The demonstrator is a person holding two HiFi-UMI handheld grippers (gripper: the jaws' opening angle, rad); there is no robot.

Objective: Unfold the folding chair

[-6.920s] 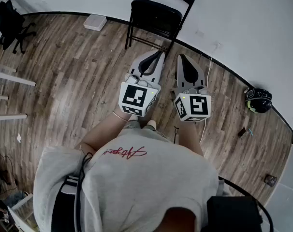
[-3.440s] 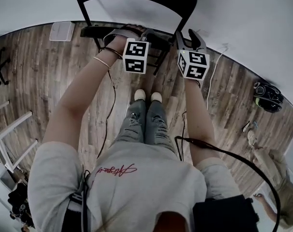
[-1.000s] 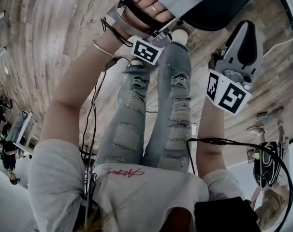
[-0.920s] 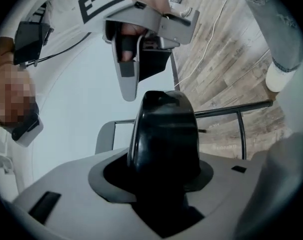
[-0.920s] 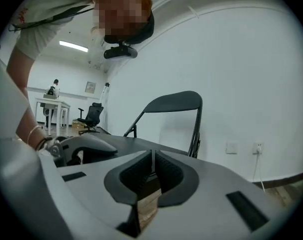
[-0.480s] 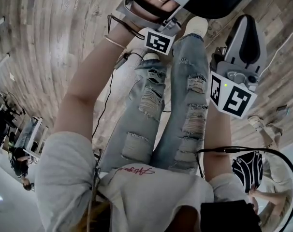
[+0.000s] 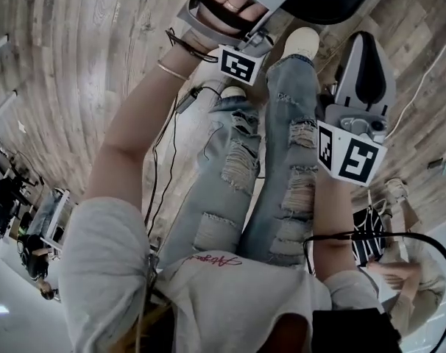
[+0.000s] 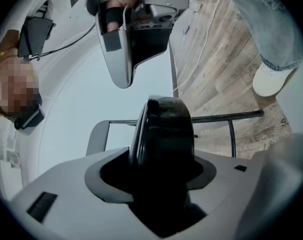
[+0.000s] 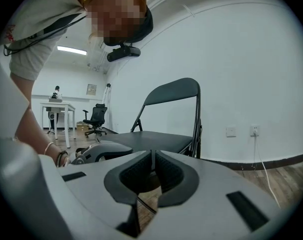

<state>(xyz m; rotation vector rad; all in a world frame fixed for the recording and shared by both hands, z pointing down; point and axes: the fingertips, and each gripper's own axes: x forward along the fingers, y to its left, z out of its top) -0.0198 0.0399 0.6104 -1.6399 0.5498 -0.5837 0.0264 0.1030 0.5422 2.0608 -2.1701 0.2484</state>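
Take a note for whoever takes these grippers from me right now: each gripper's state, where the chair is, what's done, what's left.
Left gripper: jaws have just been opening. The seat edge sits between them and apparently isn't pinched.
Right gripper: shut, empty, clear of the chair.
Folding chair: standing open, seat level.
Done: unfolding looks complete.
Left: draw the left gripper off the seat edge.

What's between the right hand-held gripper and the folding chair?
Nothing but bare wooden floor separates the right hand-held gripper from the chair seat; the right gripper view shows it.
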